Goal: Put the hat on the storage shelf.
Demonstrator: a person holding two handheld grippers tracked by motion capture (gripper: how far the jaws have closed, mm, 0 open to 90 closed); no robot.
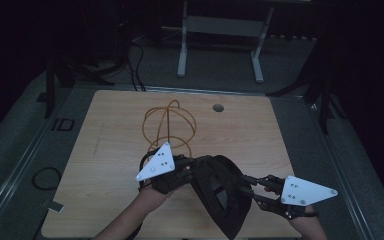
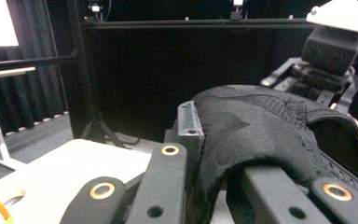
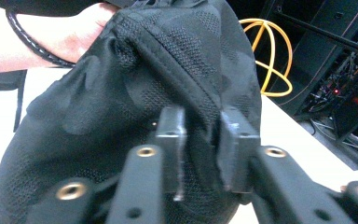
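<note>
**Black mesh cap held between two claws over a pale table**

The left gripper (image 1: 192,172) clamped the black mesh fabric cap (image 1: 219,192); the right gripper (image 1: 247,187) pinched its opposite edge, jaws narrow. Beyond them on the light wooden tabletop (image 1: 105,150) stood an orange wire sphere frame (image 1: 169,127), past it a white metal table frame (image 1: 220,45) in the dark room.

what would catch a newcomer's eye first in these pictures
First, the black mesh cap held up between the two grippers above the near edge of the wooden table; the left gripper is clamped on its fabric and the right gripper pinches a fold of it. Next, the orange wire sphere frame standing on the table behind the cap, toward the far side.
</note>
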